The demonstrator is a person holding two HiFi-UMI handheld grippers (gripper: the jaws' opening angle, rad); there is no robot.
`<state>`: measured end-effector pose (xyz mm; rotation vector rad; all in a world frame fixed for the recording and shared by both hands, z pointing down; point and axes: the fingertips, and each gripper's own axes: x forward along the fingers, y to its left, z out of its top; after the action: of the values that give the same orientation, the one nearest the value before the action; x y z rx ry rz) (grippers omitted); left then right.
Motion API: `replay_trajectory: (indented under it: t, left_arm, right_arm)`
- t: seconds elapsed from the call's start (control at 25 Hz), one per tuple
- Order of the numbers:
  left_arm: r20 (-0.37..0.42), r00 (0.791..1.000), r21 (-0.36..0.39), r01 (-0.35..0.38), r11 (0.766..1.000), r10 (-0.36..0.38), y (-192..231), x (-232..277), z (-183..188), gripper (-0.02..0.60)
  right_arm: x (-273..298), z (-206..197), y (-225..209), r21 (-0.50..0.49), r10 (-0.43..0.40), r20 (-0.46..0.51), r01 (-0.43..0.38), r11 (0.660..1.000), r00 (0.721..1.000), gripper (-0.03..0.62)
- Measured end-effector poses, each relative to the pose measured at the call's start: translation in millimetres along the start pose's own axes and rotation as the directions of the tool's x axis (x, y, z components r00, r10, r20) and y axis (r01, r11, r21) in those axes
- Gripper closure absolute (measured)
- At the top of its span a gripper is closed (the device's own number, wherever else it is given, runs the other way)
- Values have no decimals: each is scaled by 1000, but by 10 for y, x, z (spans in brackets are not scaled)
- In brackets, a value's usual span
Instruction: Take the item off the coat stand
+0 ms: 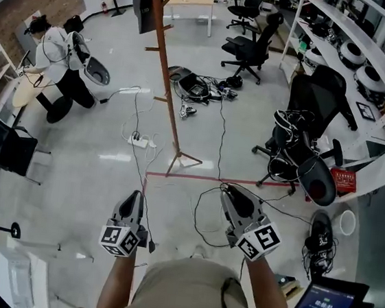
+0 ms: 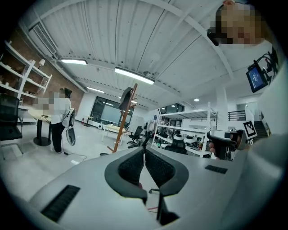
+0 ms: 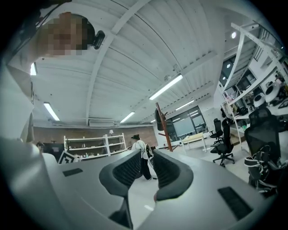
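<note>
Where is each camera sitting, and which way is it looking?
Head view: sits on the person's head, faces steeply down at the coat stand, left gripper and right gripper; own arms and shirt show.
Left gripper view: rides the left gripper, faces level along its shut jaws toward the stand; own right hand shows.
Right gripper view: rides the right gripper, faces level along its parted jaws; own upper body shows at left.
Shared: all see the stand with its dark item.

Left tool (image 1: 134,197) and right tool (image 1: 233,193) held out level, side by side.
The left tool's jaws are pressed together, nothing between them; the right tool's jaws stand slightly apart, empty. Both forearms reach forward from the body.
</note>
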<state>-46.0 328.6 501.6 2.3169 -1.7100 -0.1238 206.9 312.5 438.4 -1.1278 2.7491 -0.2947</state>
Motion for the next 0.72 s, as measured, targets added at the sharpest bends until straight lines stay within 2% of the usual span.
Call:
replay_trajectory:
  t: [0.08,0.32,0.72]
  left_arm:
    - [6,1000,-1,-18,1000,18,62,-47,34,561]
    - [-3,999,-16,-52,999,52,344,-56,122,561]
    - [-29,1000,-11,-12,1000,12,816,185,233,561]
  right_arm:
    - [13,-47,21,36,25,-12,-24,999,1000,499]
    - [240,-90,53,68,33,-37,-30,997,999,493]
    - [864,-75,208,60,42,-33,-40,997,999,493]
